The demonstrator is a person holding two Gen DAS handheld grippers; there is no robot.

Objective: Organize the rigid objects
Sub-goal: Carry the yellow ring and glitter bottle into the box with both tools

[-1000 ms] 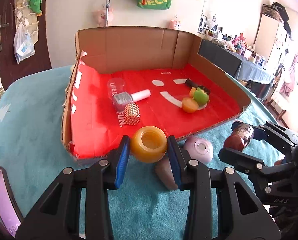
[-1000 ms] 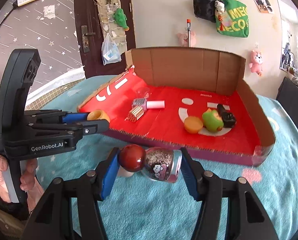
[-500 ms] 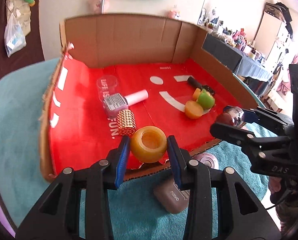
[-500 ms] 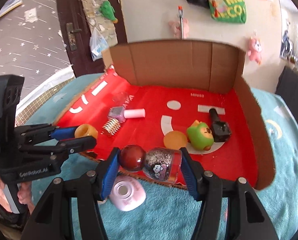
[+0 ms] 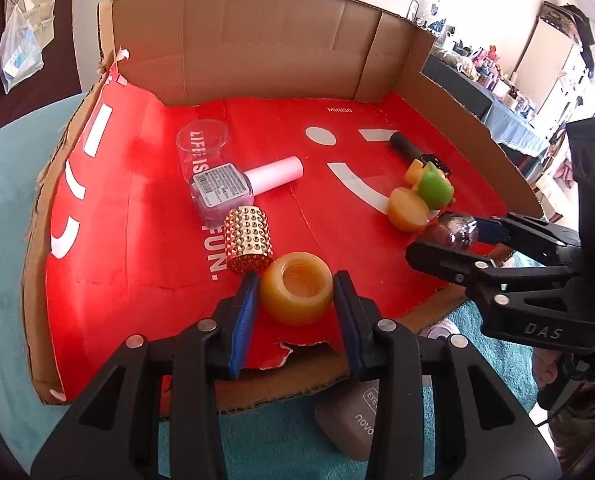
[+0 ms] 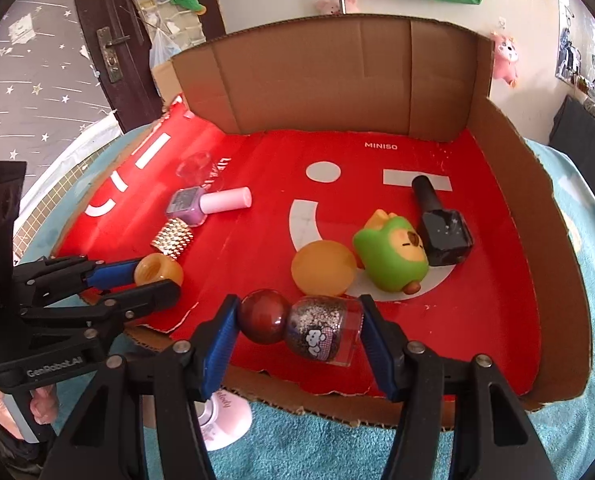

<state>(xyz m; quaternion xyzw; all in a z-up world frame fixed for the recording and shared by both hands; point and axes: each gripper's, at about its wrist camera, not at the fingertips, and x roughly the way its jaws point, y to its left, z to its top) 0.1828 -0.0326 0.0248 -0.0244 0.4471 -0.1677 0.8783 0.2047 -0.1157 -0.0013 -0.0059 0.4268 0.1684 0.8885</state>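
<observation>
Both tongs are clamped on cargo over the near edge of the cardboard tray [image 5: 265, 52]: the left gripper [image 5: 295, 300] pinches an amber ring-shaped pot [image 5: 297, 292], the right gripper [image 6: 297, 326] grips a glittery bottle with a dark red ball cap [image 6: 301, 330] lying sideways. Just behind the pot stands a gold studded cylinder [image 5: 248, 245], then a lilac polish bottle [image 5: 237, 186]. Farther right sit an orange dome [image 6: 323, 267], a green toy [image 6: 391, 260] and a black polish bottle [image 6: 437, 222].
</observation>
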